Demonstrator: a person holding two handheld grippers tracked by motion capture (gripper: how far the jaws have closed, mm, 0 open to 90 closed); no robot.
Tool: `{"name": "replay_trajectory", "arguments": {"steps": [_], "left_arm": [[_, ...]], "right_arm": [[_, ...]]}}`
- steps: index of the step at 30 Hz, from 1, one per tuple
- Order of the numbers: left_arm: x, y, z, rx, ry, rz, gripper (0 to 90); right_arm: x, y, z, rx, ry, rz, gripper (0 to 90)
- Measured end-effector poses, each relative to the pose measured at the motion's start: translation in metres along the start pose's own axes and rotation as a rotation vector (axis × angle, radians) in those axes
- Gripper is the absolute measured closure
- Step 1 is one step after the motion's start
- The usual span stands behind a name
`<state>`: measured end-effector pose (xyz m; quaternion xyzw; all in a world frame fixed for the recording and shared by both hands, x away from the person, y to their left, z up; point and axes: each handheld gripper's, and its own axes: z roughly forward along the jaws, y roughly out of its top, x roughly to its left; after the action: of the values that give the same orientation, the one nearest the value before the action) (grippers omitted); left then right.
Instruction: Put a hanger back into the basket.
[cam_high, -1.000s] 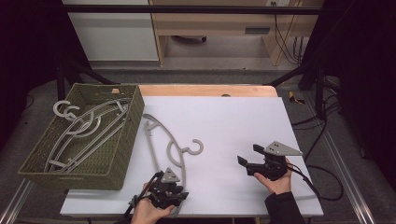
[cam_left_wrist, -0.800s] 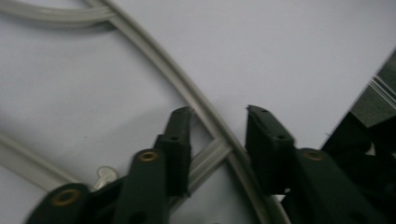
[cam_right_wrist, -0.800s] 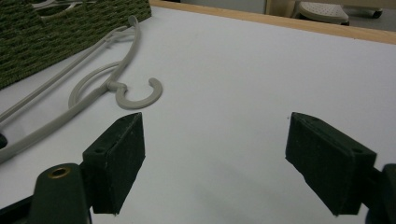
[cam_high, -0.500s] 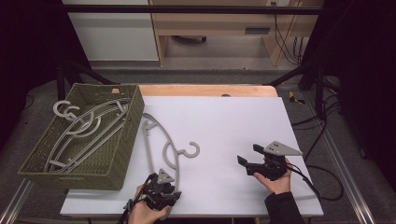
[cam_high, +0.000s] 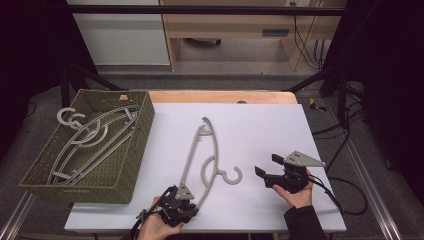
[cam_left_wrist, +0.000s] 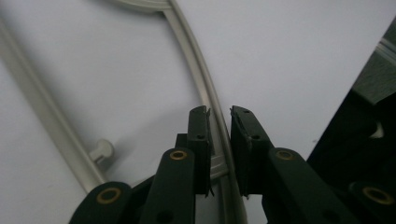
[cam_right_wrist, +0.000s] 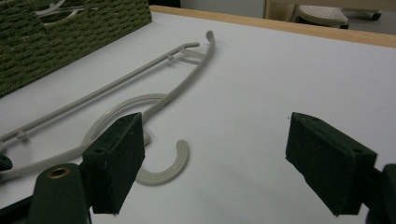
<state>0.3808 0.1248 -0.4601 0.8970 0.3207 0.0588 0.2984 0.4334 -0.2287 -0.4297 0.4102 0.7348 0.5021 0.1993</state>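
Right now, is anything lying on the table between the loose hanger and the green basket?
Nothing visible does. The hanger, with the left tool closed on its near end, is parted from the basket by bare white tabletop.

Smooth matt plastic hanger (cam_high: 206, 160)

The left gripper (cam_high: 181, 201) sat low at the near edge, held from behind by the person's left hand (cam_high: 156, 227), its jaws pointing away from the person and slightly to the right. In the left gripper view its jaws stood almost together, with only a narrow gap between the pads. The right gripper (cam_high: 267, 167) was well apart to the right, cradled from below in the right hand (cam_high: 297, 195), jaws pointing left and spread wide, pads (cam_right_wrist: 116, 161) far apart.
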Motion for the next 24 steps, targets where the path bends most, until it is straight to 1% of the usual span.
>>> {"name": "replay_trajectory", "arguments": {"steps": [1,2,3,4,7,9,10,11,12,13,15,19,20,23,24], "left_arm": [[0.004,-0.001,-0.003,0.008,0.017,0.014,79.7],[0.011,-0.003,-0.005,0.016,0.011,0.012,80.8],[0.016,-0.004,-0.008,0.025,0.006,0.002,81.2],[0.020,-0.006,-0.009,0.022,0.003,0.002,81.5],[0.027,-0.009,-0.012,0.027,-0.004,0.008,81.6],[0.026,-0.008,-0.012,0.026,0.002,0.018,80.9],[0.025,-0.007,-0.011,0.014,-0.004,0.032,77.3],[0.024,-0.004,-0.010,0.013,-0.014,0.033,69.7],[0.023,-0.001,-0.008,0.016,-0.014,0.040,68.8],[0.022,0.002,-0.007,0.020,-0.004,0.056,68.2],[0.022,0.007,-0.004,0.025,-0.002,0.060,67.4],[0.025,0.015,0.004,0.030,0.012,0.051,66.6],[0.026,0.016,0.006,0.034,0.016,0.053,66.2],[0.025,0.020,0.012,0.033,0.017,0.048,66.1],[0.025,0.022,0.013,0.035,0.025,0.052,66.0]], "right_arm": [[-0.001,0.000,-0.001,0.001,0.003,-0.006,19.7],[-0.001,0.000,-0.001,0.002,0.001,-0.007,19.7],[-0.001,0.000,-0.001,0.001,0.000,-0.008,19.7],[-0.001,0.000,-0.001,0.002,0.000,-0.007,19.7],[-0.001,0.000,-0.001,0.004,-0.003,-0.008,19.6],[-0.001,0.000,0.000,0.002,-0.004,-0.003,19.5],[-0.001,0.000,0.000,0.002,-0.004,-0.004,19.5],[-0.001,0.000,-0.001,0.003,-0.002,-0.006,19.5],[-0.002,0.000,-0.001,0.005,-0.002,-0.009,19.5],[-0.002,0.000,-0.001,0.002,-0.004,-0.005,19.5],[-0.002,0.001,-0.001,0.002,-0.007,-0.002,19.4],[-0.002,0.001,-0.002,0.001,-0.007,-0.004,19.2],[-0.002,0.001,-0.002,0.003,-0.009,0.002,19.0],[-0.003,0.002,-0.003,-0.004,-0.007,0.003,18.7],[-0.003,0.002,-0.003,-0.006,-0.008,0.001,18.5]]}}
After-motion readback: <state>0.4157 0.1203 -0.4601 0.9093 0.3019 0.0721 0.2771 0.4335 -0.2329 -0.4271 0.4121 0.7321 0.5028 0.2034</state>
